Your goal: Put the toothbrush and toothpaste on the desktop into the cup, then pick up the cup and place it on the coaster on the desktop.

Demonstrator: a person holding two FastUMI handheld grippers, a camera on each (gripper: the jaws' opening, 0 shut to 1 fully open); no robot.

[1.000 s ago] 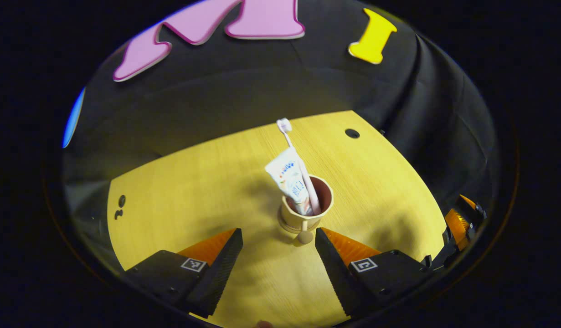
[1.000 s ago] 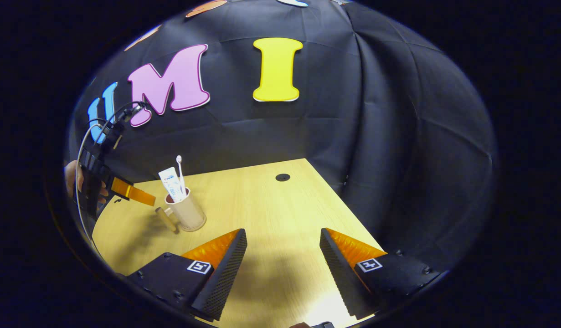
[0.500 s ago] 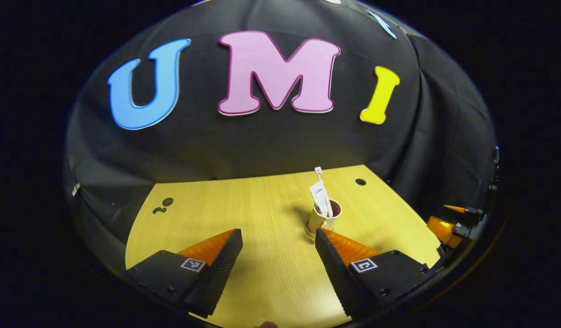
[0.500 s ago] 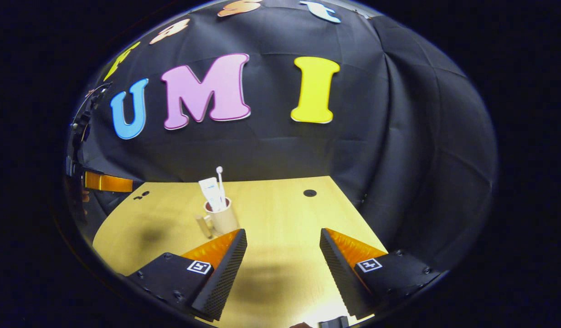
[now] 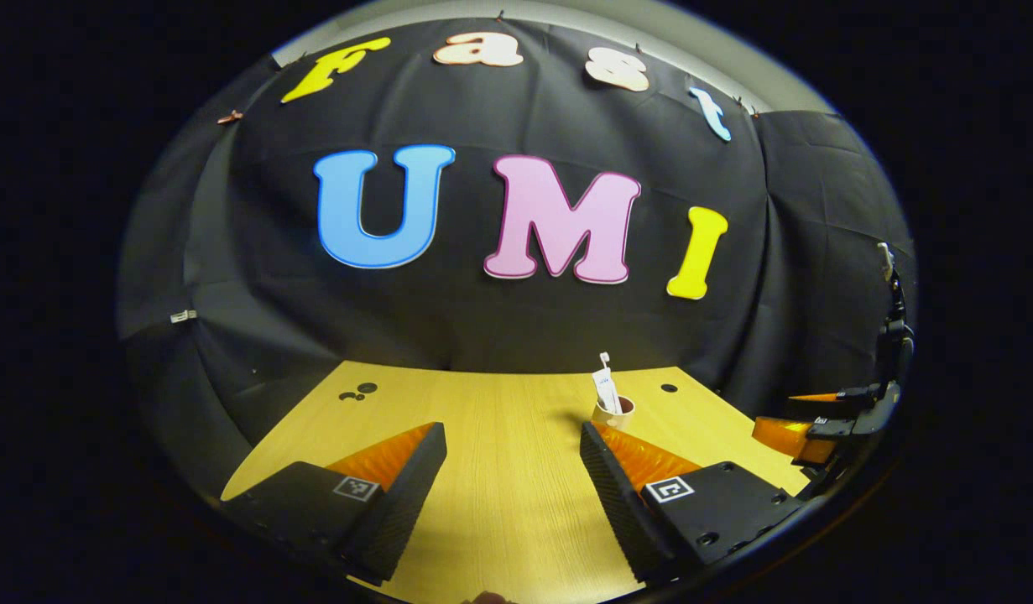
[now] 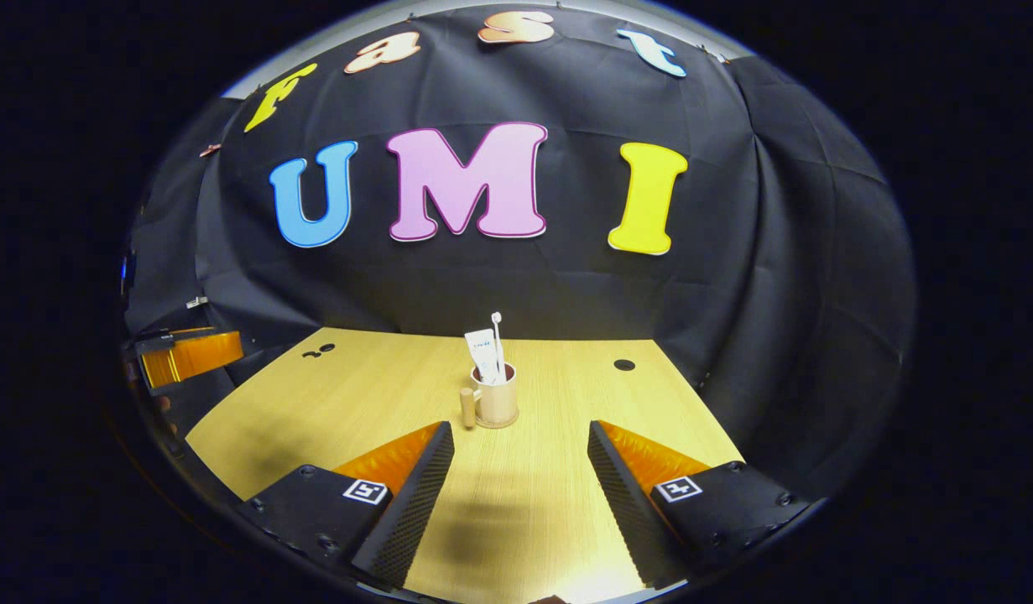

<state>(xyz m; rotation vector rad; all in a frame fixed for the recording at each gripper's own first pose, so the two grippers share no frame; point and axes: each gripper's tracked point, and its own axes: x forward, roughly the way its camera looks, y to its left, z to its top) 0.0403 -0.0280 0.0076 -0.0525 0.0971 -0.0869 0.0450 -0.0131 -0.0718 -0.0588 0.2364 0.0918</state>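
Left gripper [image 5: 508, 449] gapes wide over the desktop [image 5: 499, 503], holding nothing. Right gripper [image 6: 520, 457] is likewise spread and empty. Ahead between its fingers stands the cup [image 6: 498, 403] on its coaster [image 6: 496, 424], toothbrush [image 6: 497, 335] and toothpaste [image 6: 484, 352] inside; the task looks done.

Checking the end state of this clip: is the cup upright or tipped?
Upright. The cup stands on its base on the desktop, rim up, with the toothpaste and toothbrush sticking up out of it.
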